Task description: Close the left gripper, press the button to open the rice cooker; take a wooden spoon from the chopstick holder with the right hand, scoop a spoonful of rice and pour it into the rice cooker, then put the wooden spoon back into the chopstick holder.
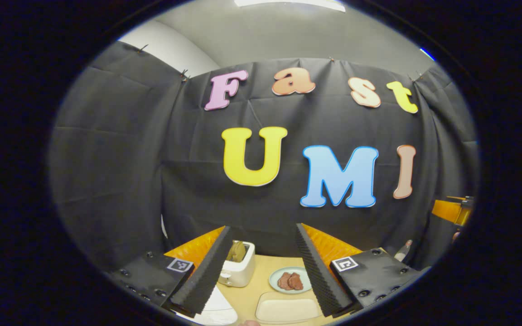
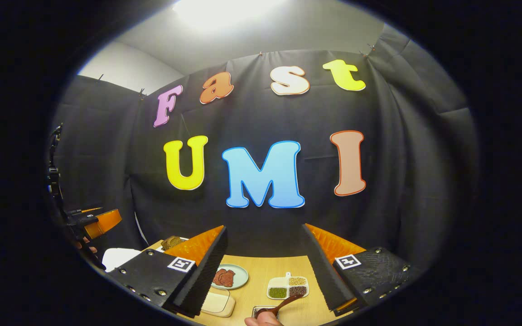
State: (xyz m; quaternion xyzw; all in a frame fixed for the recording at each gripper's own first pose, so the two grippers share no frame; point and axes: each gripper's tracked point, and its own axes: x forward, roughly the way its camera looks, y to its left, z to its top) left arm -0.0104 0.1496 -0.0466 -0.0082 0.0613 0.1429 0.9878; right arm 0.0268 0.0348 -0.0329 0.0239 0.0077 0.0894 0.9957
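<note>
Currently both grippers, left gripper [image 1: 261, 267] and right gripper [image 2: 265, 271], are being held with jaws spread, so the left should be pressed together before the rice cooker [image 1: 213, 310], low beside its finger, is being pushed.

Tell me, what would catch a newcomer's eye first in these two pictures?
Probably the left gripper and the right gripper, each open low in its own view above a wooden table. Between them lie a plate of reddish-brown food, a white toaster and a divided dish of grains.
</note>
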